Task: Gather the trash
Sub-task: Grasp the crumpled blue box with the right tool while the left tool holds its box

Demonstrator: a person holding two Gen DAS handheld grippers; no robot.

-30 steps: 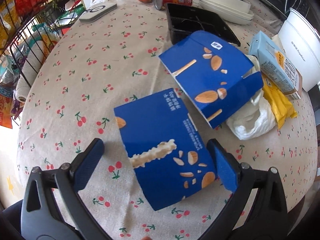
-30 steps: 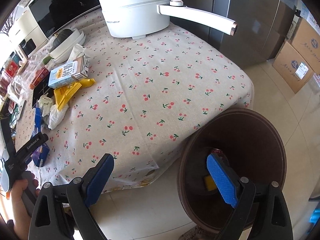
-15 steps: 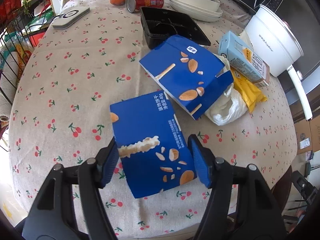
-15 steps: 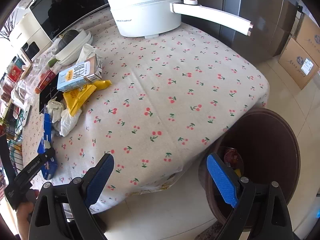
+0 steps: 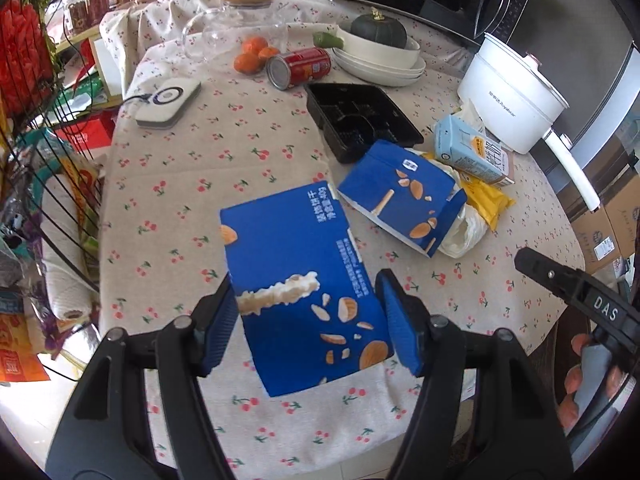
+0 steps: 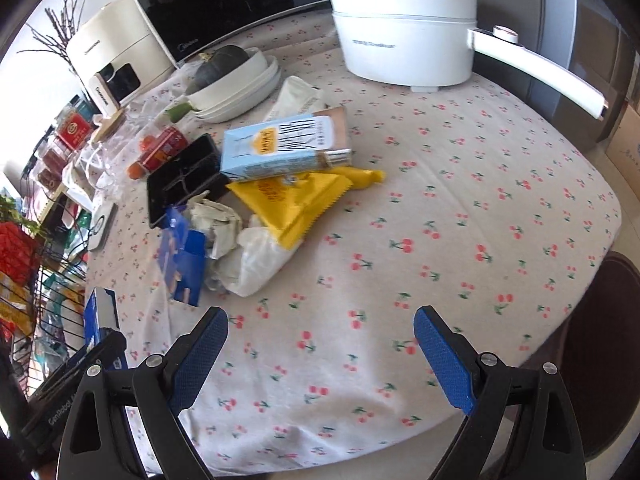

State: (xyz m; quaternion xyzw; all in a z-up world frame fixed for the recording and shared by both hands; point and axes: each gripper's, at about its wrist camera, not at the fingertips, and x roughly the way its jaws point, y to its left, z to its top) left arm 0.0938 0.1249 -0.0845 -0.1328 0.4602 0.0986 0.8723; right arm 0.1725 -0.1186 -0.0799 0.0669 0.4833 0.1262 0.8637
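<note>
My left gripper (image 5: 308, 324) is shut on a blue snack box (image 5: 300, 276) and holds it lifted above the cherry-print table (image 5: 180, 184). The box also shows at the left edge of the right wrist view (image 6: 100, 320). A second blue snack box (image 5: 404, 196) lies open on the table beside a white plastic bag (image 5: 466, 232), a yellow wrapper (image 5: 486, 200) and a light-blue carton (image 5: 468, 152). My right gripper (image 6: 320, 356) is open and empty over the table's near edge. A dark brown trash bin (image 6: 600, 352) stands on the floor at the right.
A black plastic tray (image 5: 360, 116), a red can (image 5: 300, 68), oranges (image 5: 250, 56), stacked white plates with a squash (image 5: 380, 52) and a white pot with a long handle (image 6: 408, 40) stand on the table. A wire rack (image 5: 36, 160) stands at the left.
My left gripper closed on the blue snack box and lifted it off the table. My right gripper swung from the trash bin up and over toward the trash pile on the table.
</note>
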